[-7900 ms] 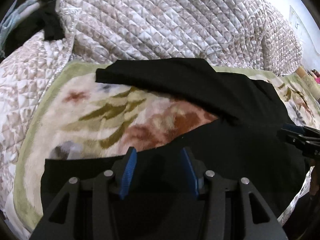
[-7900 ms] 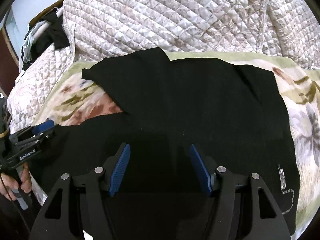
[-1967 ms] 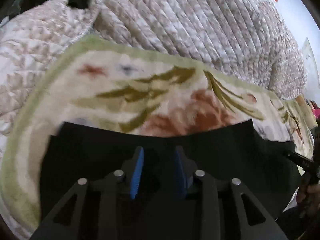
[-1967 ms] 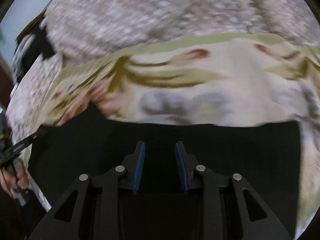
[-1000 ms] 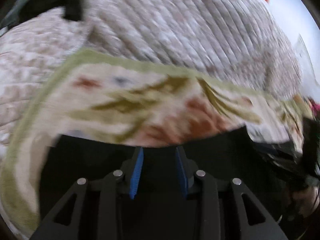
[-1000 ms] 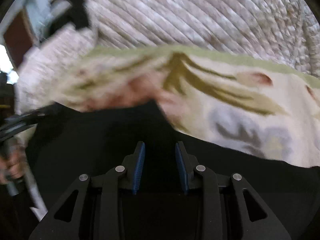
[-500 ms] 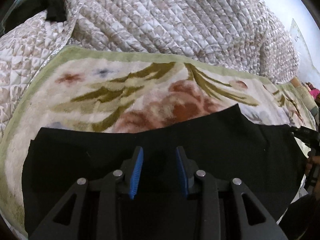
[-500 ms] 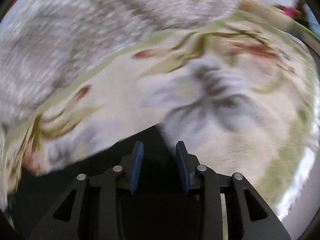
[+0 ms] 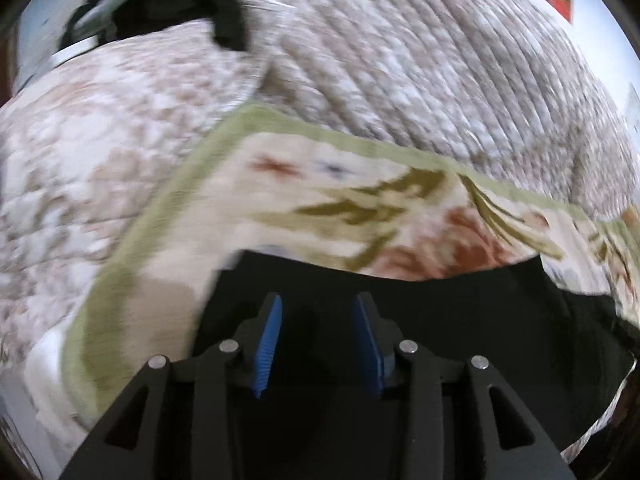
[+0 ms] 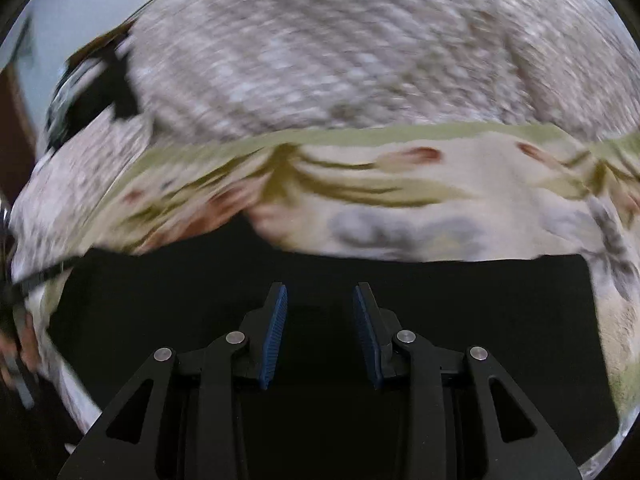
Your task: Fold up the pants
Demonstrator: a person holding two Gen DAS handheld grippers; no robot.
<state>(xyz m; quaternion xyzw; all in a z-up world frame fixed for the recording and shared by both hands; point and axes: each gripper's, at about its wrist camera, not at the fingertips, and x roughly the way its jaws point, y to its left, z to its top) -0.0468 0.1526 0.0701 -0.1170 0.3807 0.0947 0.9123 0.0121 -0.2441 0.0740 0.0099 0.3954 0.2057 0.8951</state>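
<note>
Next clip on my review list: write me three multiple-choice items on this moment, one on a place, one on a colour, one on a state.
1. Where do the black pants lie?
A. on the floral blanket
B. on a wooden floor
C. on a hanger

2. What colour are the pads of the right tool?
A. red
B. blue
C. white

3. How does the left tool stand?
A. clamped shut on a fold of cloth
B. gripping the quilt
C. pads apart, with a gap between them

Answers:
1. A: in both wrist views the pants spread flat over the floral blanket with its green border, in front of the quilted cover.
2. B: both ribbed pads are blue on the black frame.
3. C: the two pads stand apart over the dark cloth, and no fold is seen pinched between them.
</note>
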